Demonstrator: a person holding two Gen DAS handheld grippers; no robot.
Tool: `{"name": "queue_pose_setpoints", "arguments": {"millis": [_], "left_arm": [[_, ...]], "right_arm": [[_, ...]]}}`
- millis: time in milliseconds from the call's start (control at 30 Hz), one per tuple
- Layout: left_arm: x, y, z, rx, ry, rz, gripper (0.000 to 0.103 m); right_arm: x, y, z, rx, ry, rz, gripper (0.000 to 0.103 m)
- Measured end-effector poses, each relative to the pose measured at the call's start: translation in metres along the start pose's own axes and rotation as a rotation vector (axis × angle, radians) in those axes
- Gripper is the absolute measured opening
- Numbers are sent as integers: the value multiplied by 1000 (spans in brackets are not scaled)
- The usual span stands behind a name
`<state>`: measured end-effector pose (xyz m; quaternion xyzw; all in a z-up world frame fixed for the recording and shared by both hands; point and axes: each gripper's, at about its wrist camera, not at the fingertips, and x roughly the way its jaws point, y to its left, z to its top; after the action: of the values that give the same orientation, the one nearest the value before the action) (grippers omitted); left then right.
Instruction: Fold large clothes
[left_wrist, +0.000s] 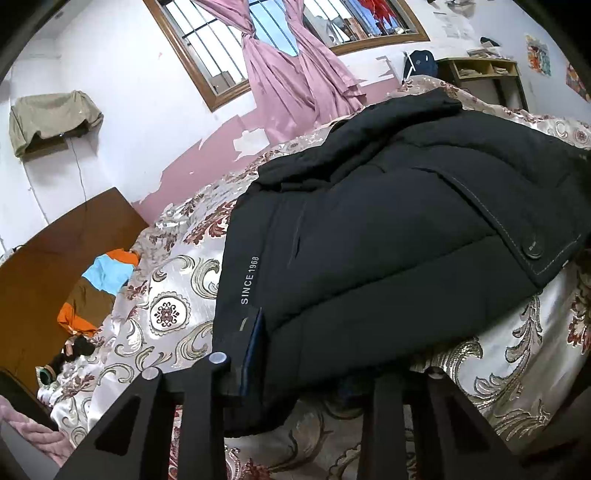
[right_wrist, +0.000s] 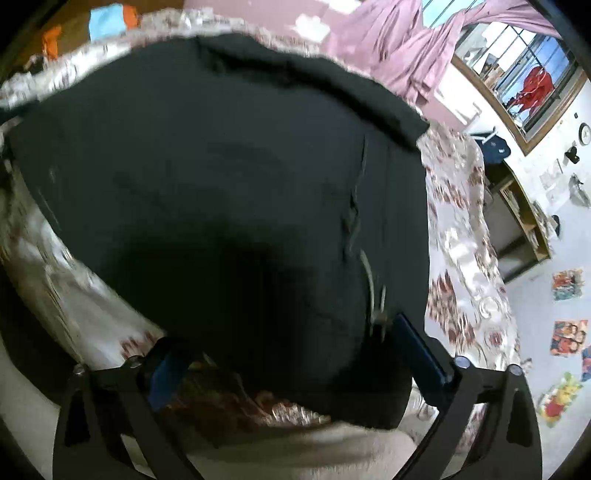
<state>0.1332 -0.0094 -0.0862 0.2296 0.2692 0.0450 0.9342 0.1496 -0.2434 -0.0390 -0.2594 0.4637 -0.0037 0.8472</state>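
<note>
A large black padded jacket (left_wrist: 388, 229) with "SINCE 1968" printed on it lies on a bed with a floral satin cover (left_wrist: 166, 306). In the left wrist view my left gripper (left_wrist: 314, 369) is open, its fingers wide apart, with the jacket's near edge lying between them; the right finger is hidden under the cloth. In the right wrist view, which is blurred, the same jacket (right_wrist: 229, 177) fills the frame. My right gripper (right_wrist: 291, 354) is open, its fingers (right_wrist: 417, 343) set either side of the jacket's near hem.
An orange, blue and brown cloth (left_wrist: 99, 284) lies by the wooden headboard (left_wrist: 40, 266). Pink curtains (left_wrist: 295, 85) hang at a barred window. A wooden shelf (left_wrist: 480, 74) stands beyond the bed. The bed's near edge runs under both grippers.
</note>
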Motion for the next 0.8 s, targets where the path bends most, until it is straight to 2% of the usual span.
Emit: {"name": "queue_pose_setpoints", "arguments": {"millis": [33, 100, 167, 200, 267, 333, 467, 667, 800], "left_arm": [[1, 0, 0, 1, 2, -2, 25], [0, 0, 1, 1, 4, -9, 18], [-4, 1, 3, -5, -5, -23, 15], [-7, 3, 5, -10, -17, -29, 13], [-16, 8, 10, -26, -51, -33, 11], [-28, 13, 17, -45, -90, -26, 9], [-42, 25, 32, -99, -129, -8, 8], [-77, 54, 52, -175, -181, -36, 8], [-102, 71, 60, -189, -228, -39, 7]], "right_arm": [[-2, 0, 0, 4, -5, -6, 77], [-8, -2, 2, 11, -32, 1, 67], [-14, 1, 3, 9, -53, 11, 47], [-17, 1, 3, 7, -68, 4, 44], [-27, 4, 1, 4, -118, 7, 21], [-45, 5, -1, 7, -200, -25, 10], [-74, -1, -4, 74, -311, -50, 5], [-125, -15, -15, 175, -481, -60, 3], [-161, -25, -20, 206, -594, -66, 3]]}}
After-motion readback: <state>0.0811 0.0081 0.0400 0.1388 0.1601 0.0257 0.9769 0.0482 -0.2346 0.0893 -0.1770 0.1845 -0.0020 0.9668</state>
